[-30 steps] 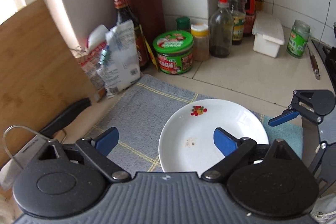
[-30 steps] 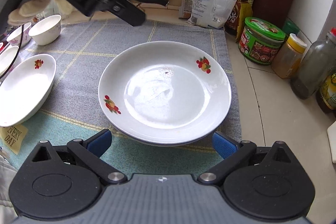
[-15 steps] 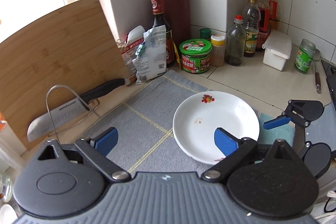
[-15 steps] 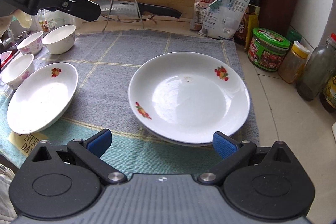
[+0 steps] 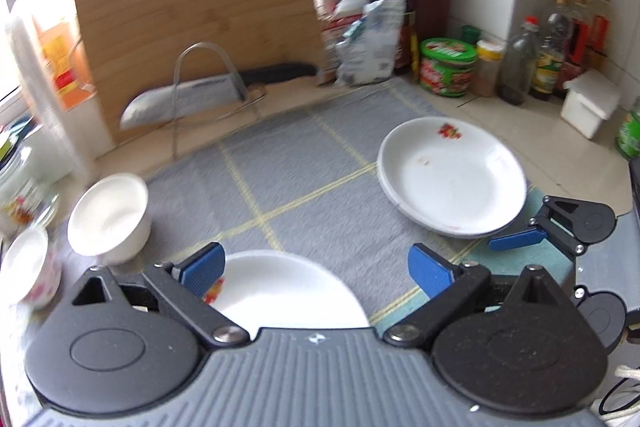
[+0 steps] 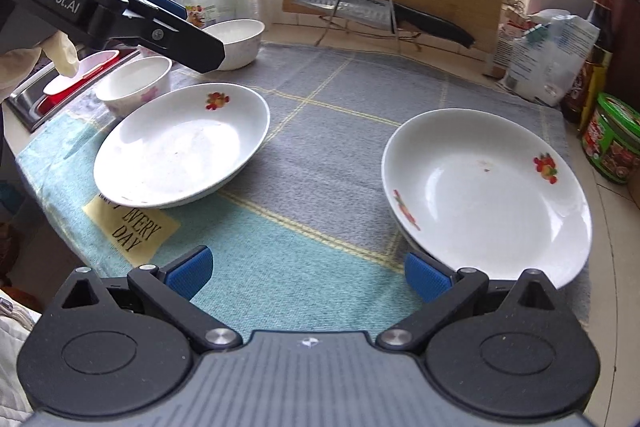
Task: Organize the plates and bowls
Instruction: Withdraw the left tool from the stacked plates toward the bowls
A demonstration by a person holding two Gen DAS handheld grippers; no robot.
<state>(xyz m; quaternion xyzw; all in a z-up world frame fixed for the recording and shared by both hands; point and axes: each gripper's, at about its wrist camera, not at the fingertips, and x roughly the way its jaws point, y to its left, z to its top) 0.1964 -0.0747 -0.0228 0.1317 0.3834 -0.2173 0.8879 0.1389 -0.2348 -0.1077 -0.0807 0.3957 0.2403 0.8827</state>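
From the left wrist view, our left tongs (image 5: 314, 267) stand wide and released, with nothing between the pads. They hang above the single plate (image 5: 288, 291), which lies at 6 o'clock of the picture on the grey checked mat (image 5: 304, 171). We judge that we are bringing them here to take this plate by its rim. At 3 o'clock lies the plate stack (image 5: 452, 179), where at least two rims show one under the other. It seems to be the collecting place. Two small bowls, a white bowl (image 5: 108, 215) and a flowered bowl (image 5: 30, 267), wait at 9 o'clock, just beside each other. The cleaver (image 5: 188, 99) rests in a wire stand before the cutting board (image 5: 196, 23), so it stays out of the way.

From the right wrist view, our right tongs (image 6: 306, 273) are also released and empty, low over the mat. The stack sits at 3 o'clock, just beside the right pad, probably so we can steady it. The single plate lies at 9 o'clock, with the left tongs reaching above its far edge at 10 o'clock.
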